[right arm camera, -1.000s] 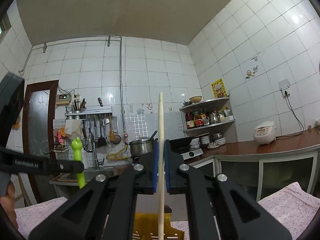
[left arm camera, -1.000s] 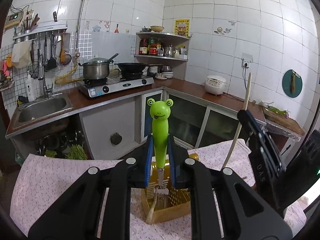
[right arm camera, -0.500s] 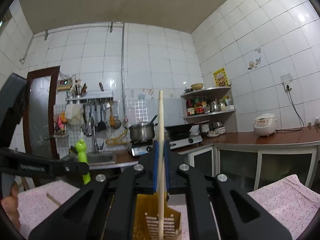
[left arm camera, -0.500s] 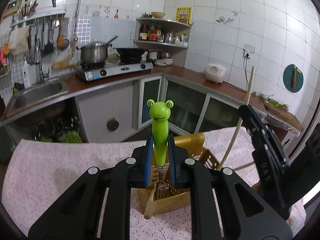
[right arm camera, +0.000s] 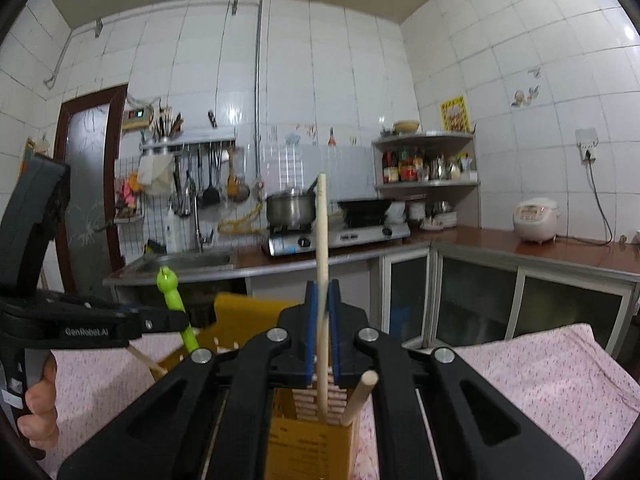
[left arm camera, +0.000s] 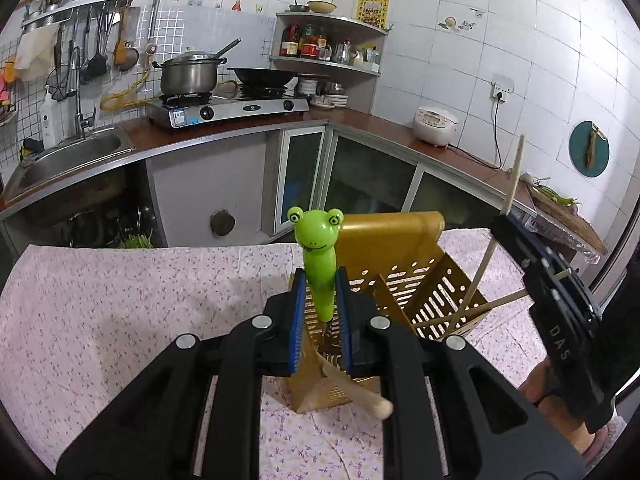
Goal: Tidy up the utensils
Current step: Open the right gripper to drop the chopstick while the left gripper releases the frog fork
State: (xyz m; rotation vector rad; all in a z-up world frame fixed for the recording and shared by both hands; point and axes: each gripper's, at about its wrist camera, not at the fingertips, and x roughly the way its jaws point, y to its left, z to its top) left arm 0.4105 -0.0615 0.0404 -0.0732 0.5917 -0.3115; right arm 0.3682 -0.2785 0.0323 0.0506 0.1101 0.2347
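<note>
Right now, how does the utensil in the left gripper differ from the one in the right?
The frog-handled utensil is bright green and stubby, with a metal tip; the wooden chopstick is plain, pale, long and thin. The frog-handled utensil hangs over the yellow holder's left compartment, the wooden chopstick over its right one. Both stand near upright, pinched between shut blue pads.

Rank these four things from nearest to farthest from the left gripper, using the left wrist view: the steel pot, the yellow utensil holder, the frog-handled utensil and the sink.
1. Frog-handled utensil: clamped between the jaws of the left gripper.
2. Yellow utensil holder: on the table just beyond the jaws.
3. Sink: in the counter, far left.
4. Steel pot: on the stove at the back wall.
</note>
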